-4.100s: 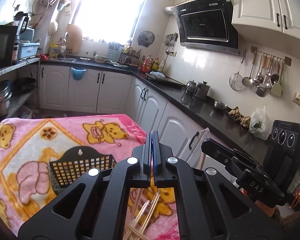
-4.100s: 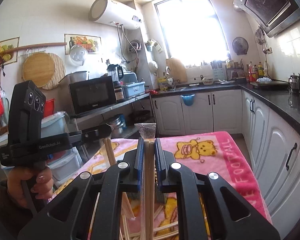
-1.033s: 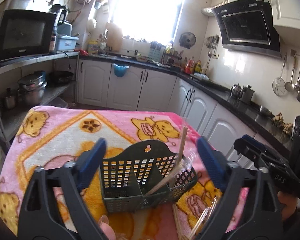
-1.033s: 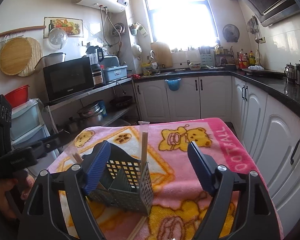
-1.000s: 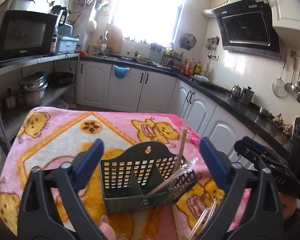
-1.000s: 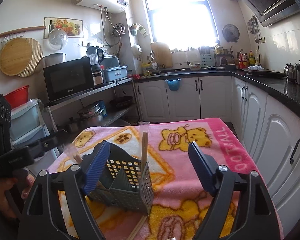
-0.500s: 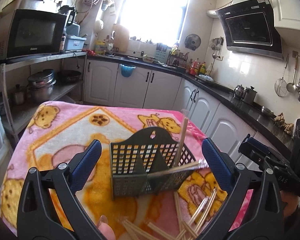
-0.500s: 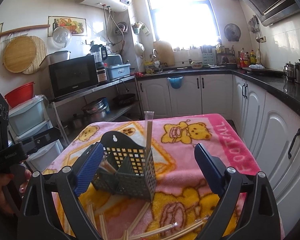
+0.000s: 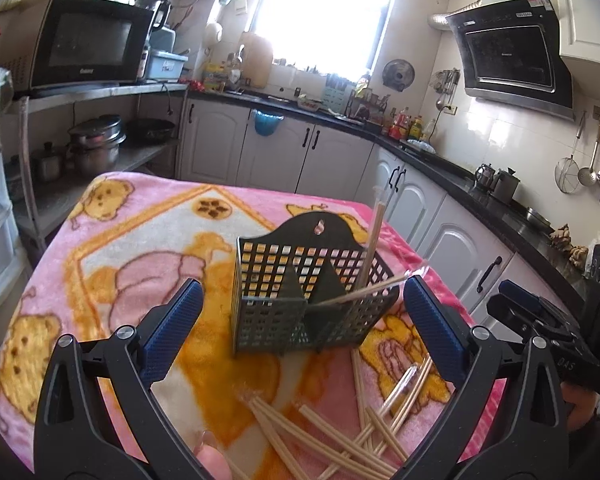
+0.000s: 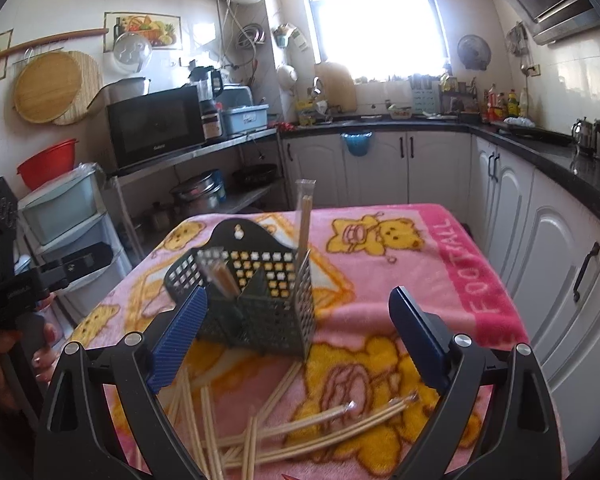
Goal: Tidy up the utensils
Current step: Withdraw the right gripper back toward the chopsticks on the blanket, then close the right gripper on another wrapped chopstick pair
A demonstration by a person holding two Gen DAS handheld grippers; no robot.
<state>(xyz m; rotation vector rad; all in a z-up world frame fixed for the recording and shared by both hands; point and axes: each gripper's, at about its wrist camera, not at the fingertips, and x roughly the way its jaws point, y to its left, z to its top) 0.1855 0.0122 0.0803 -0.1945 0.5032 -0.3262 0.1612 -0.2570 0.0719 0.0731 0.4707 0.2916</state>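
A dark green mesh utensil basket (image 9: 300, 300) (image 10: 256, 300) with compartments stands on the pink bear blanket (image 9: 132, 280). Two wrapped chopstick pairs stand in it: one upright (image 9: 374, 240) (image 10: 303, 220), one leaning (image 9: 360, 294) (image 10: 220, 274). Several loose wrapped chopstick pairs (image 9: 364, 428) (image 10: 300, 432) lie on the blanket in front of the basket. My left gripper (image 9: 300, 332) is open and empty, just short of the basket. My right gripper (image 10: 296, 340) is open and empty, its jaws wide on either side of the basket's near corner.
White kitchen cabinets (image 10: 560, 280) with a black counter run along the right. A shelf rack with a microwave (image 10: 156, 128) and pots stands left of the table. The other hand-held unit (image 9: 548, 332) shows at the right edge in the left wrist view.
Both grippers held chopstick pairs four seconds ago; those now stand in the basket and both grippers are open. Over the last second both pulled back, so the loose chopsticks came into view.
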